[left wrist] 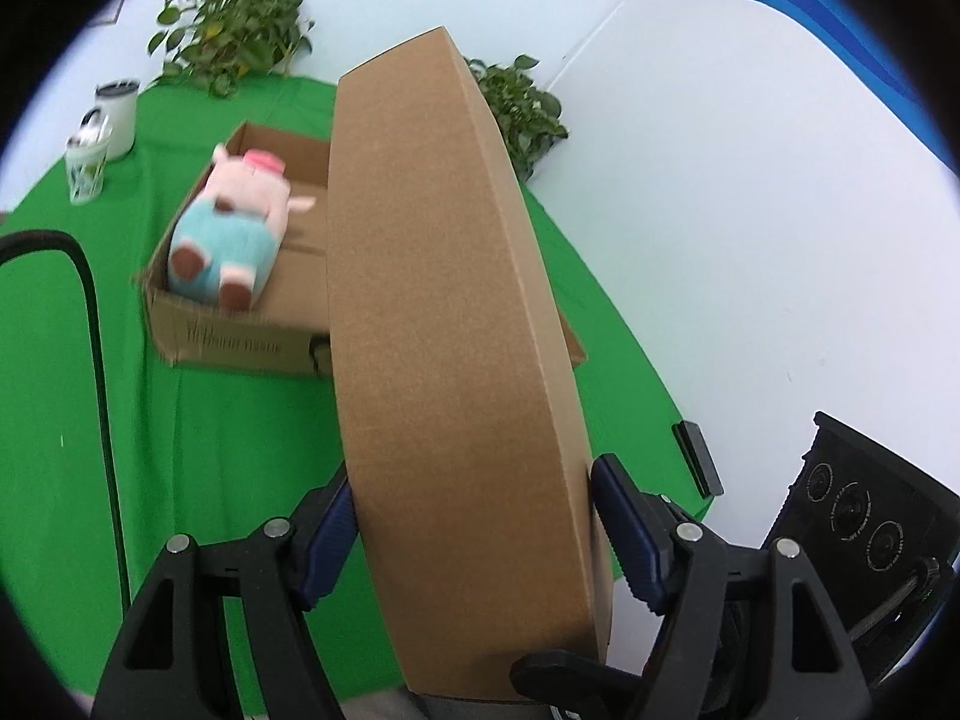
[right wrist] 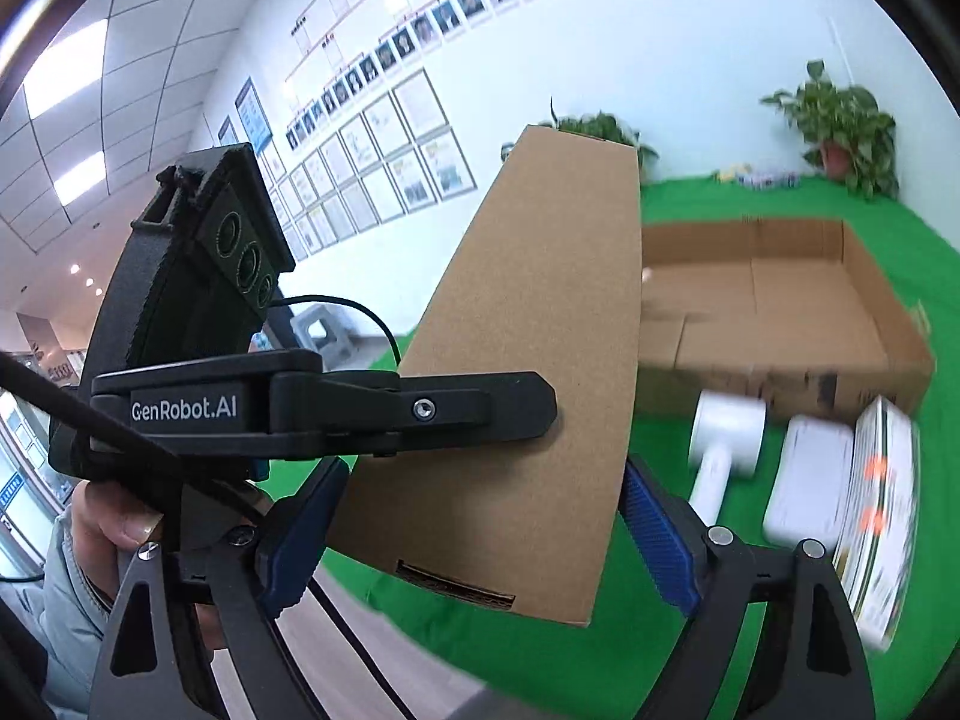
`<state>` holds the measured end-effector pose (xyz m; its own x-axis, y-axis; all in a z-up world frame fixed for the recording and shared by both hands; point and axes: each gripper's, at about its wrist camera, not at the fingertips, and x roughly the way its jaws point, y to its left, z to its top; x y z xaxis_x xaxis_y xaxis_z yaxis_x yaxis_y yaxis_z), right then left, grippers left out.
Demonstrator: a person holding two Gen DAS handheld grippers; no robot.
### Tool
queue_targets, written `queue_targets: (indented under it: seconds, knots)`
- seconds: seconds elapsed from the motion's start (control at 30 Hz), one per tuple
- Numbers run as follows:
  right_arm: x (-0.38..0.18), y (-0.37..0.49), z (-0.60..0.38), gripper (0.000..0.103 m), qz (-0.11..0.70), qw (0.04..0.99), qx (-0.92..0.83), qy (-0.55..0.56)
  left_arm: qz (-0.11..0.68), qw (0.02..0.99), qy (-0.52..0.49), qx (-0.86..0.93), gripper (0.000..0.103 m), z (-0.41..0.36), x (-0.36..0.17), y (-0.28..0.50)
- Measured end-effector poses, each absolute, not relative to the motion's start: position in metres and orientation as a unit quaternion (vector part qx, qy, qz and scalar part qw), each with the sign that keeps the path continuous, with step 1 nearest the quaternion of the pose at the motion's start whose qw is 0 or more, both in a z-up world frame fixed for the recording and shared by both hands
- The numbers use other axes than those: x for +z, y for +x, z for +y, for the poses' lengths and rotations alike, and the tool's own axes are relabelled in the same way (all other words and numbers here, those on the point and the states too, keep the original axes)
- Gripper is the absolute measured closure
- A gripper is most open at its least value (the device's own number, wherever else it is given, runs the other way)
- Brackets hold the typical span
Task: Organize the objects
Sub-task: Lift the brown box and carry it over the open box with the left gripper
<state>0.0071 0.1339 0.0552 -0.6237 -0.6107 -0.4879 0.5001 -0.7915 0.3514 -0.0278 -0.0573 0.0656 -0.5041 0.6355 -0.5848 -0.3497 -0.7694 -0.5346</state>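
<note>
A flat brown cardboard carton [left wrist: 444, 312] hangs tilted on edge above the green table, held from two sides. My left gripper [left wrist: 474, 474] is shut on it, blue pads pressed on both faces. In the right wrist view the same carton [right wrist: 540, 312] sits between the pads of my right gripper [right wrist: 483, 468], also shut on it, and one left finger [right wrist: 480, 408] lies across its face. Behind it an open shallow cardboard box [left wrist: 240, 342] holds a pink plush pig [left wrist: 240, 222] in blue trousers. The right wrist view shows that box [right wrist: 780, 300], with the pig hidden.
A white handled cup [right wrist: 726, 432], a white flat pack [right wrist: 810, 486] and a printed book [right wrist: 882, 510] lie before the open box. A white tumbler [left wrist: 120, 114], a patterned cup [left wrist: 87, 168] and potted plants [left wrist: 234, 24] stand at the back. A black cable [left wrist: 99, 330] hangs at the left.
</note>
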Motion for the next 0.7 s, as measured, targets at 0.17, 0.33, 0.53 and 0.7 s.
queue_targets:
  seconds: [0.17,0.33,0.53,0.7]
  knots:
    - [0.080,-0.027,0.135,0.016,-0.090,0.304,-0.904,0.286,-0.167,0.296,-0.384,0.859,0.034,-0.048,0.090,-0.062]
    - [0.096,-0.068,0.135,0.016,-0.098,0.303,-0.904,0.286,-0.168,0.290,-0.381,0.862,0.036,-0.038,0.115,-0.116]
    - [0.101,-0.128,0.134,0.016,-0.114,0.303,-0.897,0.301,-0.160,0.278,-0.391,0.863,0.037,-0.037,0.122,-0.163]
    - [0.089,-0.183,0.137,0.016,-0.137,0.310,-0.882,0.329,-0.151,0.259,-0.409,0.862,0.037,-0.036,0.112,-0.203]
